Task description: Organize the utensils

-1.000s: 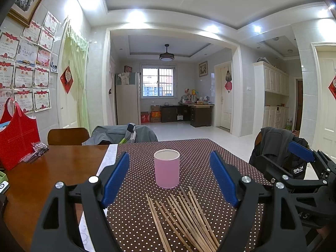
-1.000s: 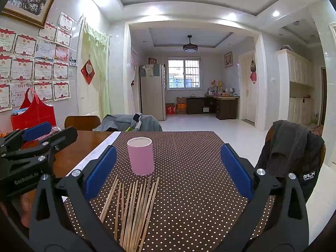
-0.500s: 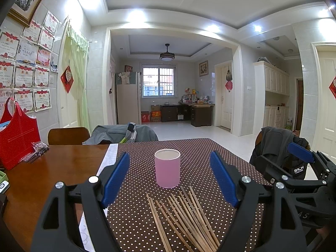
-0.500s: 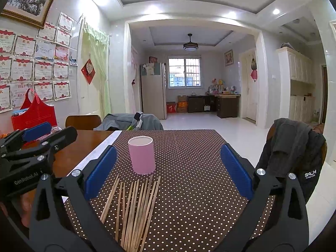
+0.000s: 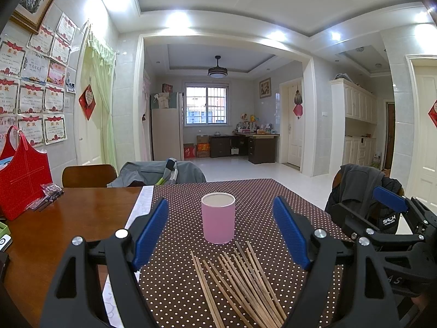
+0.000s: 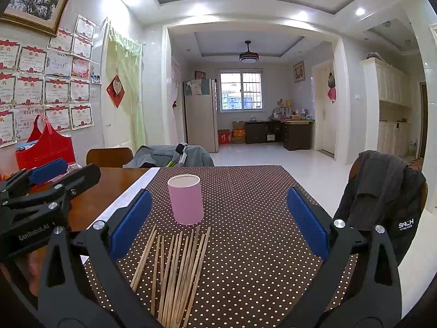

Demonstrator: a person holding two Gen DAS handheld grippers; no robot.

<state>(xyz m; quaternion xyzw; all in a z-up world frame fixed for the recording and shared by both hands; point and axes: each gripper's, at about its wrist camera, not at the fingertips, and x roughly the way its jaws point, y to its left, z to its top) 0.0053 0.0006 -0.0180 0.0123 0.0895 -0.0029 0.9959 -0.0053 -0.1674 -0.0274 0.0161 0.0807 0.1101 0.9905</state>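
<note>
A pink cylindrical cup (image 5: 218,217) (image 6: 186,199) stands upright and empty on a brown dotted tablecloth (image 5: 254,194) (image 6: 245,191). Just in front of it lie several wooden chopsticks (image 5: 240,281) (image 6: 174,268), fanned out flat on the cloth. My left gripper (image 5: 221,235) hovers open above the chopsticks with nothing between its blue pads. My right gripper (image 6: 218,224) is open too and holds nothing. Each gripper shows at the edge of the other's view: the right gripper (image 5: 393,218) at the far right, the left gripper (image 6: 41,180) at the far left.
To the left the bare wooden table (image 5: 54,218) carries a red bag (image 5: 21,175) and a small plastic packet (image 5: 49,194). Chairs with draped jackets stand at the far side (image 5: 161,172) and the right side (image 6: 382,199).
</note>
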